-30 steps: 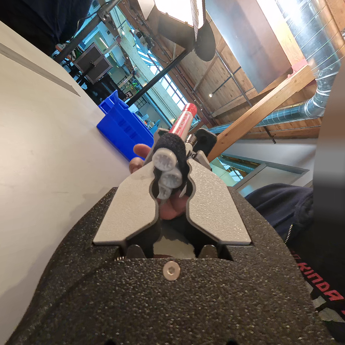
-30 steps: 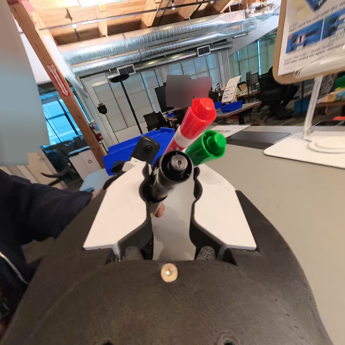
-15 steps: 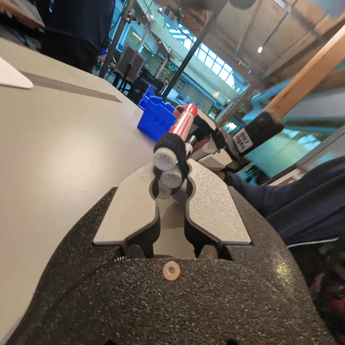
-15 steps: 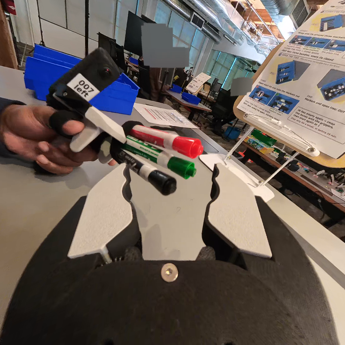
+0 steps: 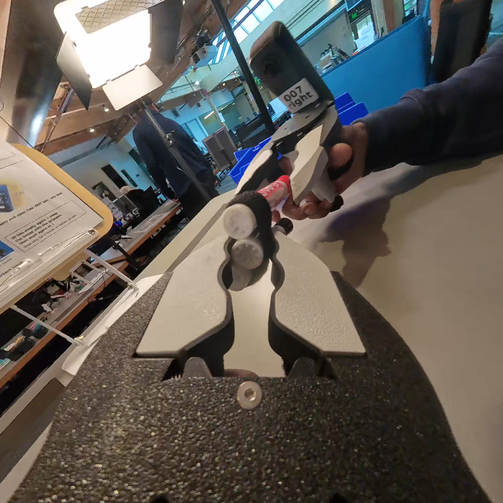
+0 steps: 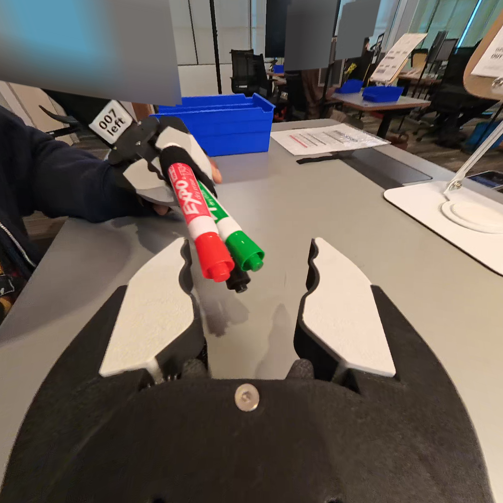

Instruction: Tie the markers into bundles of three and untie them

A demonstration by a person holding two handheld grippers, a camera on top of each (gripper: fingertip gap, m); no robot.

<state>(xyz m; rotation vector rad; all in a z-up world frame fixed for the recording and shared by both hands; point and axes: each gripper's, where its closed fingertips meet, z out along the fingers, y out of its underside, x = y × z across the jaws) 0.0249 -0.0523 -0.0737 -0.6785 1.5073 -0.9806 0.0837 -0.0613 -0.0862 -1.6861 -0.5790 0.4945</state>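
L gripper (image 5: 249, 268) fingers clamp the black fabric strap (image 6: 178, 156) round three dry-erase markers, red/green/black caps (image 6: 215, 261), held above grey worktop (image 6: 326, 217). R gripper (image 6: 249, 261) fingers wide, bare. Advice: steady the cap ends w/ R before working the strap.

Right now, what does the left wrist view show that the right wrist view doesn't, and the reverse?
Left wrist view only: the markers' white butt ends stacked between its claw's fingers, and a lit light panel.

Right wrist view only: the red, green and black caps, and the open right claw.

Both: the black strap around the bundle, blue bins, and the grey table.
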